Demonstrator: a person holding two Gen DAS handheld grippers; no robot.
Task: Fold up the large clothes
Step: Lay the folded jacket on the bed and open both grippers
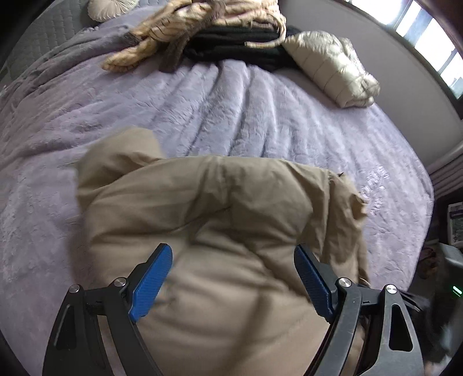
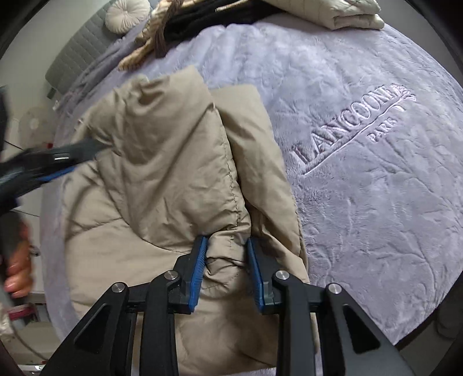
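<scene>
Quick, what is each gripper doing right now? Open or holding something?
Left gripper: jaws open wide over the tan jacket, holding nothing.
Right gripper: jaws shut on a fold of the jacket.

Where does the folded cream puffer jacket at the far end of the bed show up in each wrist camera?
Left wrist view: the cream puffer jacket lies upper right, beside the black clothes.
Right wrist view: the same jacket sits at the top edge, right of centre, partly cut off.
Shared landmark: the round cream cushion, upper left in both.

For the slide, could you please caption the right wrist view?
Right gripper pinches a fold of the tan padded coat on the lilac blanket.
</scene>
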